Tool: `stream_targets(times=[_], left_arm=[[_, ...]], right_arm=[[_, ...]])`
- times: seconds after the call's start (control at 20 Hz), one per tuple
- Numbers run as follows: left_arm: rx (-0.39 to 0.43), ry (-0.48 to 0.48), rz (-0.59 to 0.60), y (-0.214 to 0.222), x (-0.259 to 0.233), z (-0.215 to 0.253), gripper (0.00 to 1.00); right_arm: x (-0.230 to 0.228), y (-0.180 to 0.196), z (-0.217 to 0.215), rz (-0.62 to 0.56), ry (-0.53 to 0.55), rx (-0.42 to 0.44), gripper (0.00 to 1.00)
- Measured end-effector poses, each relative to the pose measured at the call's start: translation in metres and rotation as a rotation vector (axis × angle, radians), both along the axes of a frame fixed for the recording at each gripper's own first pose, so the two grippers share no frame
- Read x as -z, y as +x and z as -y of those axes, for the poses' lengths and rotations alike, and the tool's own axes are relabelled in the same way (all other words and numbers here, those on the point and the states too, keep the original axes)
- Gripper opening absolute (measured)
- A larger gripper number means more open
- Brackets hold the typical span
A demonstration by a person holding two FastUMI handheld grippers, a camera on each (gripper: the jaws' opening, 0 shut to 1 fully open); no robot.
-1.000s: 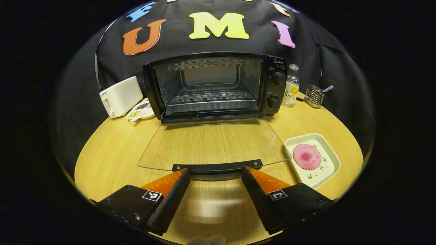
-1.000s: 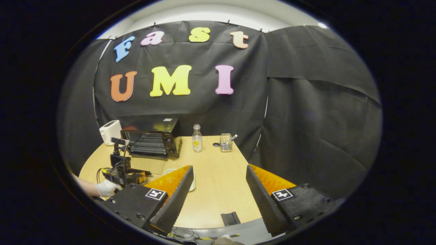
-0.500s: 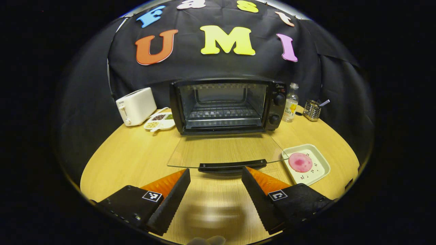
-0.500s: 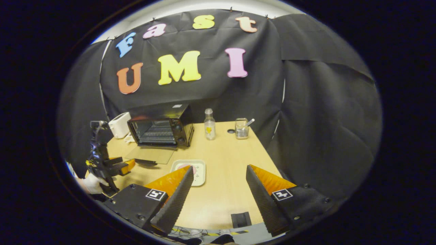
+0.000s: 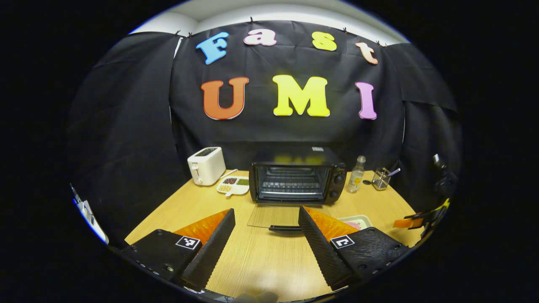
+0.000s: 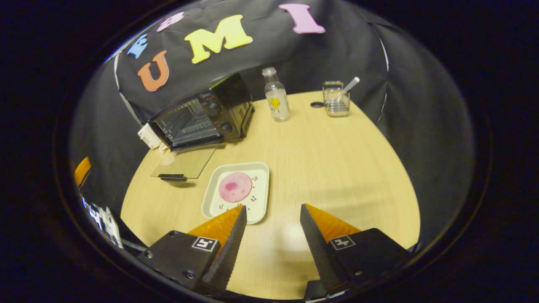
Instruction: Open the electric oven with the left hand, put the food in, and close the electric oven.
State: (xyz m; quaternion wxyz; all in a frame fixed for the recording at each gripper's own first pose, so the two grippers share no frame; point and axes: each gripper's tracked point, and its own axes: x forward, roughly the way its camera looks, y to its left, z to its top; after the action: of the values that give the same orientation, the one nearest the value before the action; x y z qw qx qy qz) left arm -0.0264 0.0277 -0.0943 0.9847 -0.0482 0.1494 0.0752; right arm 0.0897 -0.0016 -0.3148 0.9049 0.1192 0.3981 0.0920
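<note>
Right gripper [image 6: 269, 225] above plate [image 6: 257, 210] (jaws apart)

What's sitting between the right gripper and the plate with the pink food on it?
Nothing: in the right gripper view, bare tabletop separates the open right gripper from the plate, whose near corner is beside its left finger.

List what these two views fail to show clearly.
- Plate, left gripper view: mostly behind the left gripper's finger.
- Toaster, right gripper view: mostly hidden by the oven.
- Snack dish, left gripper view: contents too small to identify.
- Right gripper: plate's near corner sits behind a finger.
</note>
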Motion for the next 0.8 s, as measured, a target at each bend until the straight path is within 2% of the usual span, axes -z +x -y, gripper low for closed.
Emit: stream_targets(times=[0.15, 0.2, 0.35, 0.4, 0.45, 0.55, 0.6, 0.7, 0.75, 0.8], left_arm=[[-0.046, 0.023, 0.028, -0.013, -0.034, 0.006, 0.96], [-0.06, 0.031, 0.032, -0.016, -0.043, 0.01, 0.96], [-0.104, 0.051, 0.033, -0.023, -0.053, 0.02, 0.96], [-0.12, 0.041, 0.026, -0.025, -0.053, 0.024, 0.96], [-0.133, 0.024, 0.019, -0.026, -0.053, 0.028, 0.96], [-0.158, 0.01, 0.018, -0.028, -0.055, 0.032, 0.97], [-0.167, 0.01, 0.025, -0.027, -0.058, 0.032, 1.0], [-0.191, 0.003, 0.029, -0.026, -0.061, 0.03, 0.96], [-0.204, -0.003, 0.027, -0.027, -0.059, 0.031, 0.97], [-0.213, -0.013, 0.029, -0.027, -0.059, 0.03, 1.0]], right_arm=[[0.026, 0.024, -0.006, -0.107, 0.069, -0.021, 0.73], [0.031, 0.031, -0.011, -0.138, 0.086, -0.034, 0.65], [0.043, 0.051, -0.029, -0.194, 0.109, -0.089, 0.58], [0.049, 0.055, -0.032, -0.208, 0.096, -0.107, 0.48], [0.051, 0.059, -0.035, -0.223, 0.095, -0.123, 0.54], [0.055, 0.065, -0.044, -0.269, 0.09, -0.141, 0.48], [0.057, 0.065, -0.045, -0.295, 0.079, -0.145, 0.4], [0.06, 0.068, -0.043, -0.337, 0.036, -0.138, 0.27], [0.06, 0.069, -0.041, -0.373, 0.019, -0.136, 0.13], [0.06, 0.069, -0.041, -0.402, 0.009, -0.141, 0.06]])
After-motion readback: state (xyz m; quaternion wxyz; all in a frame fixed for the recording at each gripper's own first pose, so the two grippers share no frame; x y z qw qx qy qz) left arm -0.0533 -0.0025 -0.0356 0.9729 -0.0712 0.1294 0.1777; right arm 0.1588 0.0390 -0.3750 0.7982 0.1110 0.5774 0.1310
